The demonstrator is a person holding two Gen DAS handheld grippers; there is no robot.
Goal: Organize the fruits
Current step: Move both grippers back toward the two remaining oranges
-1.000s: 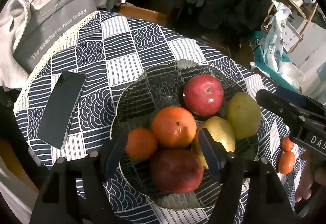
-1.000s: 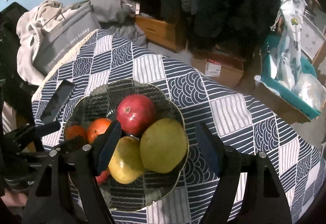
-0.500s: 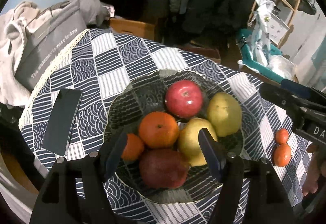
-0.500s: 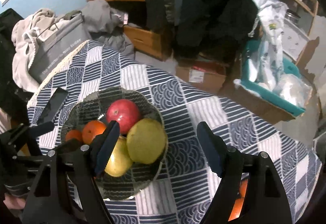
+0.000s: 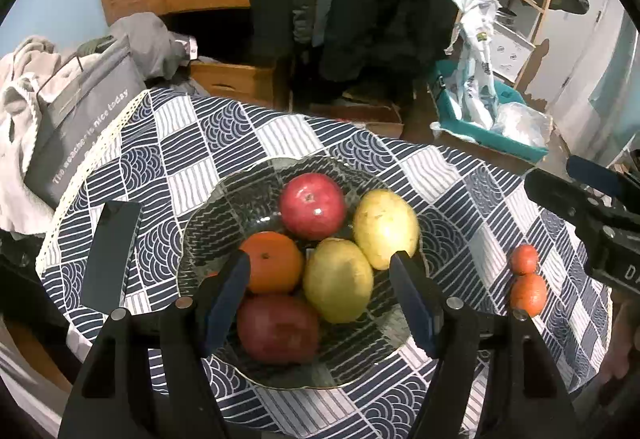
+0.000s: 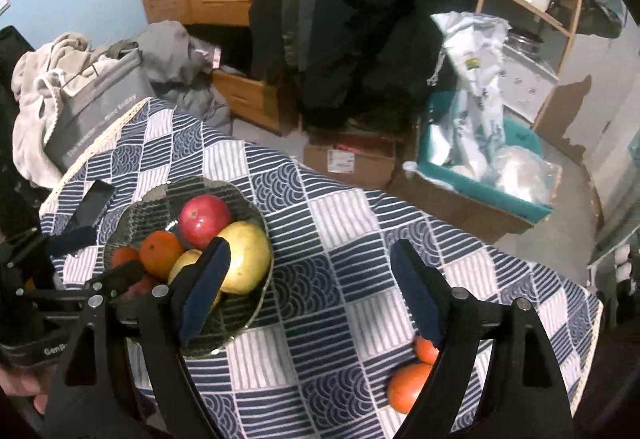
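Note:
A glass bowl [image 5: 208, 215] on the patterned tablecloth holds a red apple [image 5: 312, 205], an orange [image 5: 274, 267], two yellow-green pears [image 5: 384, 227], a dark red fruit [image 5: 278, 329] and a small orange mostly hidden by a finger. My left gripper [image 5: 320, 279] is open and empty above the bowl's near side. Two small oranges [image 5: 528, 281] lie on the cloth right of the bowl. My right gripper [image 6: 310, 279] is open and empty above the cloth, between the bowl [image 6: 256, 299] and the two oranges [image 6: 412, 375].
A dark phone [image 5: 112, 247] lies on the cloth left of the bowl. A grey bag [image 5: 80, 127] and clothes sit beyond the table's left edge. Boxes, a teal bin [image 6: 480, 187] and a shelf stand on the floor behind.
Both grippers have pulled back and risen from the bowl. The right one has also swung right, so the two loose oranges now show by its right finger.

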